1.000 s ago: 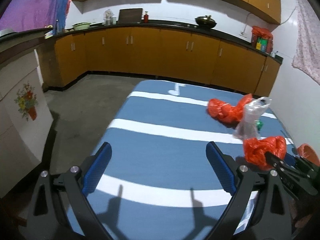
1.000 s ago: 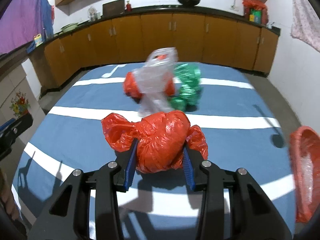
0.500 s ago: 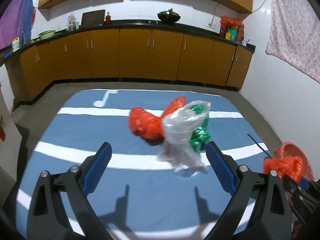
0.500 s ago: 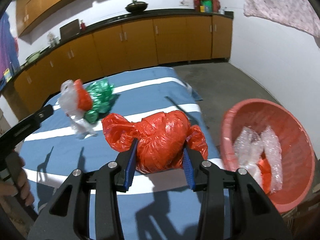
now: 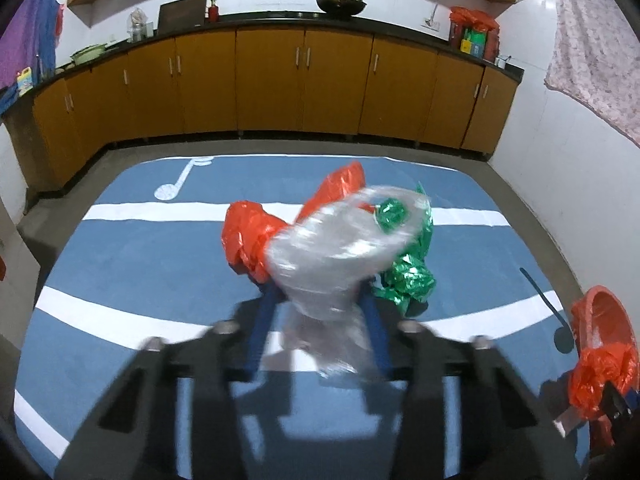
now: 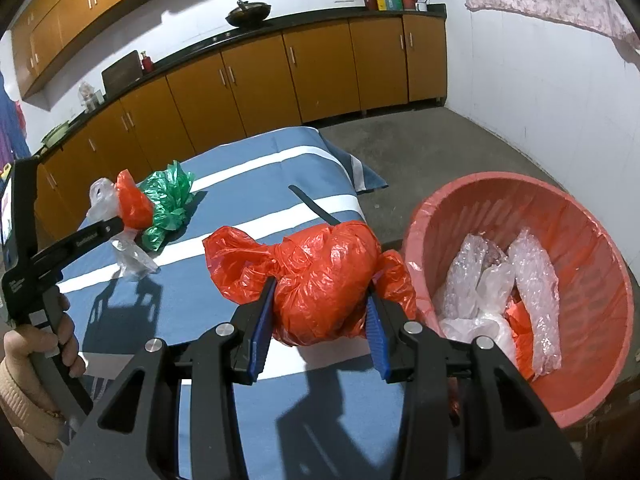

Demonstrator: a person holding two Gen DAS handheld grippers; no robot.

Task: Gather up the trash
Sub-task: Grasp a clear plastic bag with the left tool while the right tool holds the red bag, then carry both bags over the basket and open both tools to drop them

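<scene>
My left gripper point(image 5: 320, 304) is closing its jaws on a clear plastic bag point(image 5: 336, 252), and both blue pads touch the bag's sides. Right behind it on the blue striped table point(image 5: 140, 280) lie a red plastic bag point(image 5: 248, 236) and a crumpled green foil bag point(image 5: 412, 276). My right gripper point(image 6: 320, 292) is shut on a knotted red plastic bag point(image 6: 324, 272), held above the table's edge just left of the red basin point(image 6: 600, 232). The basin holds bubble wrap and clear plastic. The left gripper point(image 6: 108, 228) shows at the far left beside the clear bag point(image 6: 132, 256).
Orange cabinets point(image 5: 304, 80) under a dark counter run along the far wall. Bare concrete floor point(image 6: 440, 144) lies between the table and the cabinets. A person's hand point(image 6: 60, 340) grips the left tool's handle. A patterned cloth point(image 5: 592, 52) hangs on the right wall.
The left gripper swung right to the pile and its jaws came in from wide open around the clear bag. The right gripper carried the red bag rightwards next to the basin.
</scene>
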